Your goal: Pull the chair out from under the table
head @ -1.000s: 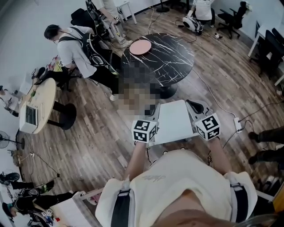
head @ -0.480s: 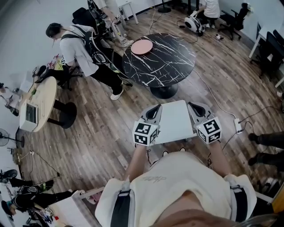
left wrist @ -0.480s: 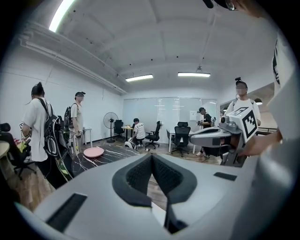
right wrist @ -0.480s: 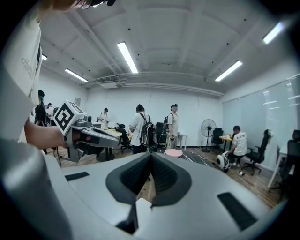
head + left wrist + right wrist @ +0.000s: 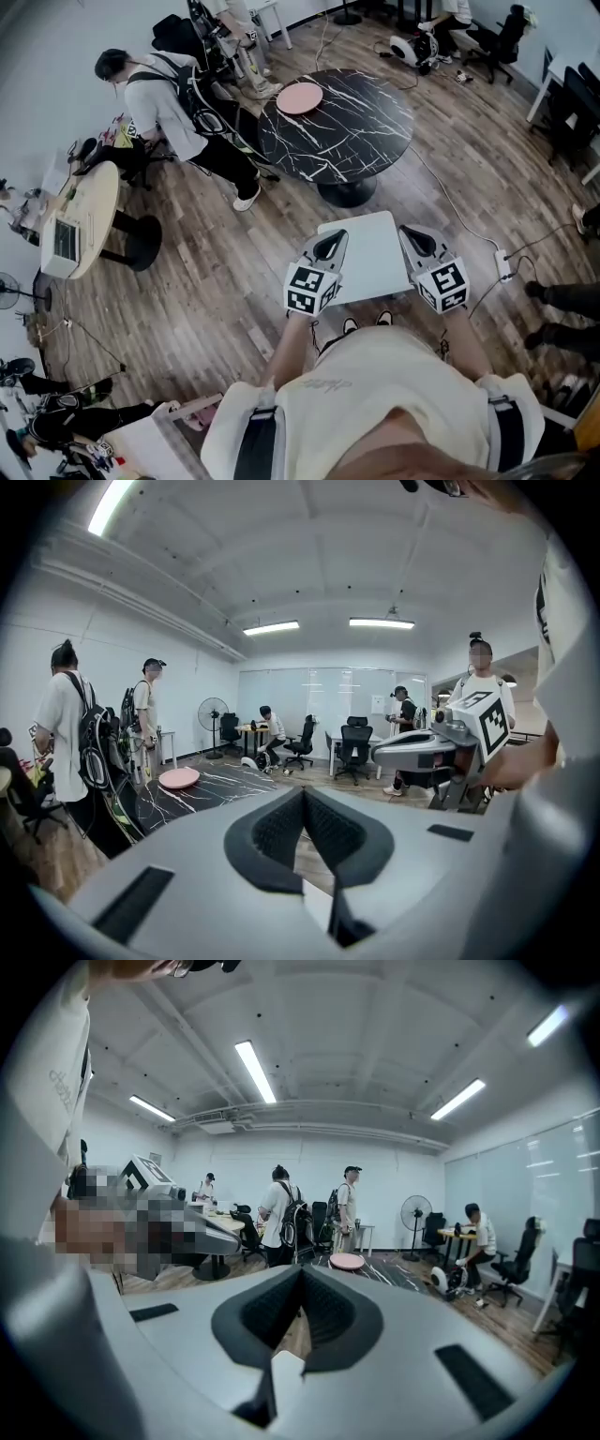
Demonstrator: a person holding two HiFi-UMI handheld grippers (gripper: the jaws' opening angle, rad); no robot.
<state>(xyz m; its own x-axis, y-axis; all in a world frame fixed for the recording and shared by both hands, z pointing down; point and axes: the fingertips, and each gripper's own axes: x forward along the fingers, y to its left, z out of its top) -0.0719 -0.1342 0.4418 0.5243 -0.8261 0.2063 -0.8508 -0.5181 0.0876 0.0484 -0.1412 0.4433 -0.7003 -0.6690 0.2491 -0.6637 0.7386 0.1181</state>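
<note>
A white chair [image 5: 370, 258] stands right in front of me on the wood floor, clear of the round black marble table [image 5: 347, 131]. My left gripper [image 5: 330, 242] is at the chair's left edge and my right gripper [image 5: 412, 234] at its right edge, both pointing towards the table. In the left gripper view the left gripper [image 5: 302, 803] is shut, with a white sliver of the chair [image 5: 317, 916] between its pads. The right gripper [image 5: 300, 1283] is shut the same way on a white sliver of the chair [image 5: 286, 1377].
A pink disc [image 5: 298, 98] lies on the black table. A person with a backpack [image 5: 159, 103] bends at the left, beside a round wooden table with a laptop [image 5: 84, 220]. A power strip [image 5: 503, 264] and cables lie on the floor at right, near someone's legs [image 5: 562, 286].
The white chair and both grippers have come a little towards me, so the gap to the black table has widened. The left gripper moved more than the right.
</note>
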